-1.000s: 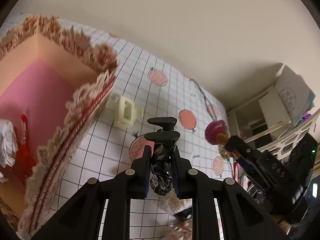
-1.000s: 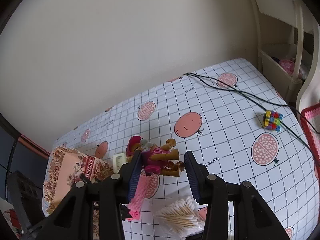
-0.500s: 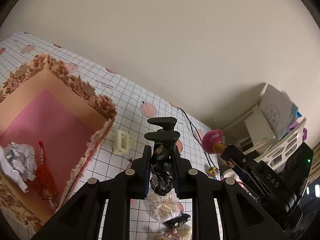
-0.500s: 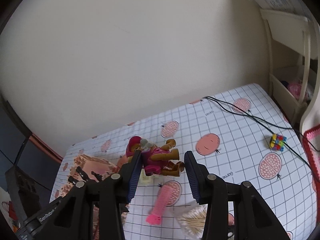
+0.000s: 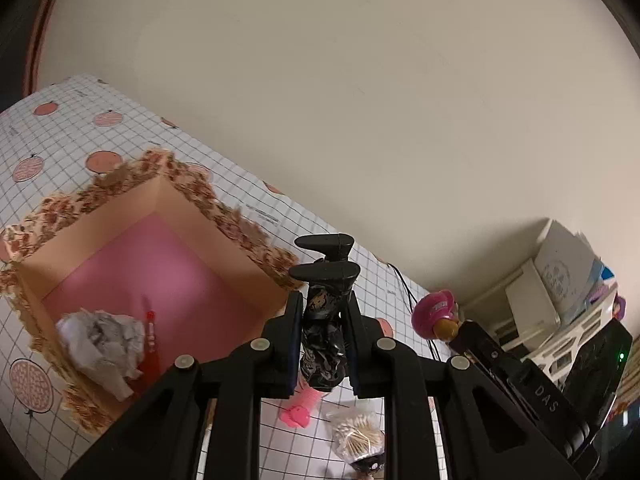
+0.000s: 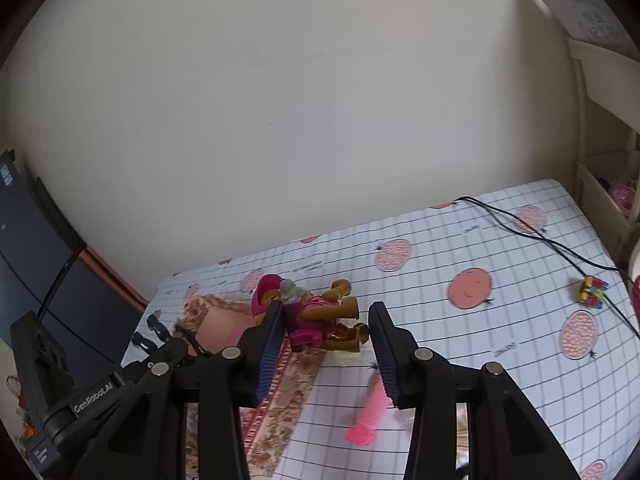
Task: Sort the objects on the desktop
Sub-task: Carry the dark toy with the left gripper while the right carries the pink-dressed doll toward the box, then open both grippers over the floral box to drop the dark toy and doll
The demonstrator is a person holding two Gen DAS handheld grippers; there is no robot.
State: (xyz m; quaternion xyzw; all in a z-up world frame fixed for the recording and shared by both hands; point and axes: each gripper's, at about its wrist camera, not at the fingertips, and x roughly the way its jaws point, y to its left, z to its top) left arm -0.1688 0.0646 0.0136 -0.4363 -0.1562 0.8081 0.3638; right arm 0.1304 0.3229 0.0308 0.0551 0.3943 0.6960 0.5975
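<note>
My left gripper [image 5: 322, 312] is shut on a black toy figure with boots [image 5: 324, 320], held high above the right edge of an open box [image 5: 240, 220] with a floral rim and pink floor. My right gripper [image 6: 324, 320] is shut on a pink and brown toy figure [image 6: 316, 312], held in the air above the table. That figure's pink head shows in the left wrist view [image 5: 434, 312]. The box also shows in the right wrist view [image 6: 212, 316], below and left of the toy.
The box holds crumpled paper [image 5: 100, 340] and a red item [image 5: 150, 340]. A pink comb [image 6: 370, 412], a bag of cotton swabs [image 5: 356, 436], a colourful cube [image 6: 592, 299] and a black cable [image 6: 540, 236] lie on the checked tablecloth. White shelves [image 5: 540, 300] stand at right.
Both grippers have risen, keeping their toys. The left gripper has moved over toward the box, which now shows whole. The right view now looks down from higher up.
</note>
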